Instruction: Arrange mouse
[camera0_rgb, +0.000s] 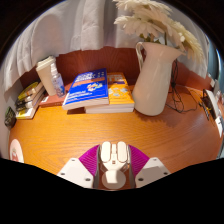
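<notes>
A white computer mouse (113, 162) sits between my gripper's (113, 163) two fingers, with the magenta pads (90, 160) pressed against its left and right sides. The fingers are shut on the mouse and hold it just above the wooden desk (60, 135). The mouse's buttons and scroll wheel point away from me, toward the vase.
A white ceramic vase (152, 78) with pale flowers stands ahead to the right. A blue book (87, 88) and an orange book (120, 93) lie flat ahead. More books (48, 75) stand at the left. A cable (185, 98) runs right of the vase.
</notes>
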